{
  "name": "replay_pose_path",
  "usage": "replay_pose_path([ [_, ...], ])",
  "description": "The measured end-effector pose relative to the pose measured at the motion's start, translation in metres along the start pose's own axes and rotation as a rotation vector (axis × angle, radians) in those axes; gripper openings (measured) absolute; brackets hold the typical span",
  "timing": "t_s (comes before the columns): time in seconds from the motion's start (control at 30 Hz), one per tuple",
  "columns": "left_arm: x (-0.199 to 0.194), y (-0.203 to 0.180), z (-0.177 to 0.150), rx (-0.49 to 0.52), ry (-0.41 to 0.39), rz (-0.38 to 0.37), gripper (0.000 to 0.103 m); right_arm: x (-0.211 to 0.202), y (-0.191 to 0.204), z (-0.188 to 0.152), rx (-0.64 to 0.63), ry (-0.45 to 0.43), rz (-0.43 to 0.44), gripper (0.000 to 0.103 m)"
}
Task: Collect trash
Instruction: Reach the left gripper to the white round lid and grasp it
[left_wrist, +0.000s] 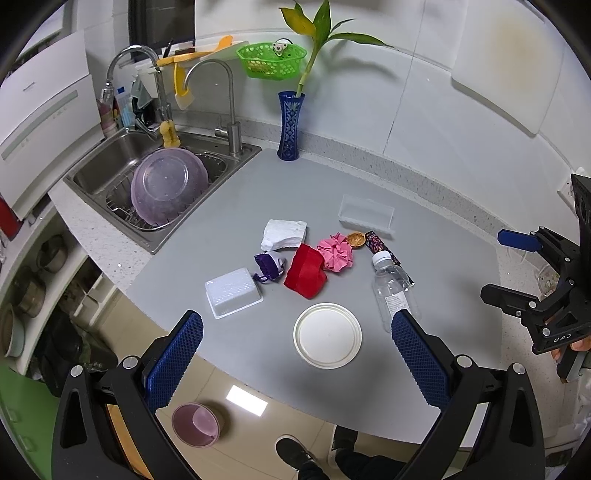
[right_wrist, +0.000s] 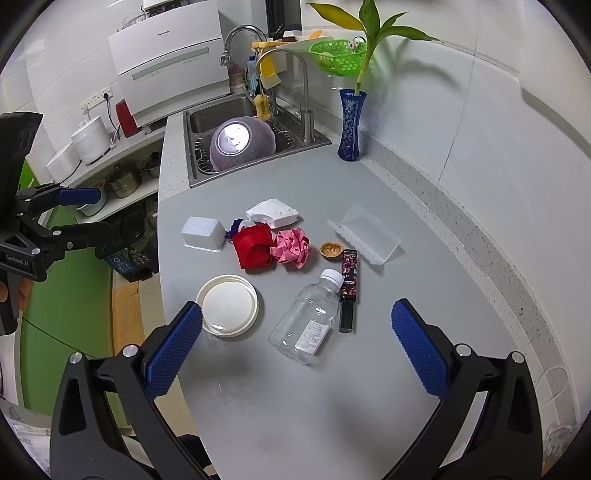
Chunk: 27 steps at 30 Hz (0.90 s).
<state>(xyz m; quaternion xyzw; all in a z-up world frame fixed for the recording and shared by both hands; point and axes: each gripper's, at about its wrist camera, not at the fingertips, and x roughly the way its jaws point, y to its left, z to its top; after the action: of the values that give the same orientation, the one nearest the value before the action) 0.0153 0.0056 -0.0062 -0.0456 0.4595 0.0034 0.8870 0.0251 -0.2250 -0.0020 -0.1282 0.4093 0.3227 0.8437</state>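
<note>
Both hand-held grippers hang spread and hold nothing: the left hand-held gripper (left_wrist: 297, 354) over the counter's near edge, the right hand-held gripper (right_wrist: 297, 343) over bare counter (right_wrist: 314, 406) near the bottle.

The trash lies in one loose cluster at mid-counter, ten pieces in all:
- one clear bottle (right_wrist: 308, 319) on its side, white cap toward the wall
- one round white lid (right_wrist: 227, 304) close to the left edge
- one dark tube (right_wrist: 349, 290) just beside the bottle
- one brown nutshell (right_wrist: 331, 250) beside the tube's far end
- one pink paper wad (right_wrist: 291, 245)
- one red cloth (right_wrist: 253, 245) touching the wad
- one purple pouch (left_wrist: 270, 266), half hidden behind the cloth in the right view
- one white foam chunk (right_wrist: 272, 213)
- one white tub (right_wrist: 203, 232), upside down
- one clear tray (right_wrist: 365, 234) nearest the wall

One blue vase (right_wrist: 351, 125) stands at the back by the sink (right_wrist: 258, 168). Open surface runs along the near edge and the right side by the wall; the left edge drops to the floor, where one pink bin (left_wrist: 195, 424) sits.
</note>
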Motion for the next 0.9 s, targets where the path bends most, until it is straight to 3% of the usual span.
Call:
replay_pose_path([
  [0.3, 0.041, -0.018, -0.008, 0.039, 0.046, -0.034, 0.098, 0.012, -0.011, -0.003, 0.015, 0.037, -0.006, 0.1],
  [0.9, 0.17, -0.045, -0.036, 0.093, 0.263, -0.004, 0.098, 0.028, -0.041, -0.018, 0.042, 0.103, -0.015, 0.1],
])
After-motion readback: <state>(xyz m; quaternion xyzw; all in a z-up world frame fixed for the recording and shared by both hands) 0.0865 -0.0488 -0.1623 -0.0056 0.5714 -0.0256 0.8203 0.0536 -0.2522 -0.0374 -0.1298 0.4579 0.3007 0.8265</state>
